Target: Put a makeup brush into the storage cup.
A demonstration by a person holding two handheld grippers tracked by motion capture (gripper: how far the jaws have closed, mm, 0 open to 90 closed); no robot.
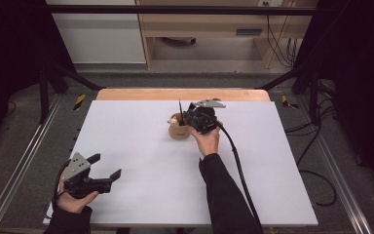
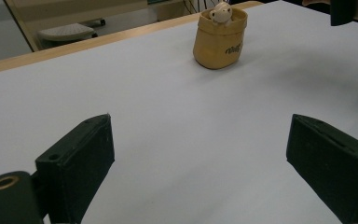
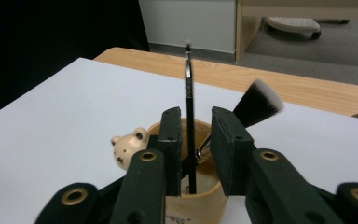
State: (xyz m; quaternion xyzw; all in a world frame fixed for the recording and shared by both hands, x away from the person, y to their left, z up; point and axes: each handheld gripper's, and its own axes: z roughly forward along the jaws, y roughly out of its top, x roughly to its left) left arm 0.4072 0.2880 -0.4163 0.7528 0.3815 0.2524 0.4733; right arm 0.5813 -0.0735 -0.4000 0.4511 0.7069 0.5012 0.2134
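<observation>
Your right fingers (image 3: 196, 140) loosely bracket the thin brush (image 3: 189, 116), already in the cup (image 3: 200, 198) beside another brush (image 3: 256, 107); left fingers (image 2: 205, 163) idle open.

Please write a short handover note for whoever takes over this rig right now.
Right gripper: over the tan cup at mid-table, jaws narrowed around a thin black brush; whether they grip it is unclear.
Left gripper: open, holding nothing, at the near left of the white table.
Cup: upright, with a small bear figure on its rim and a fluffy brush leaning inside.
Done: fluffy brush is in.
Left: finish with the thin brush.
</observation>
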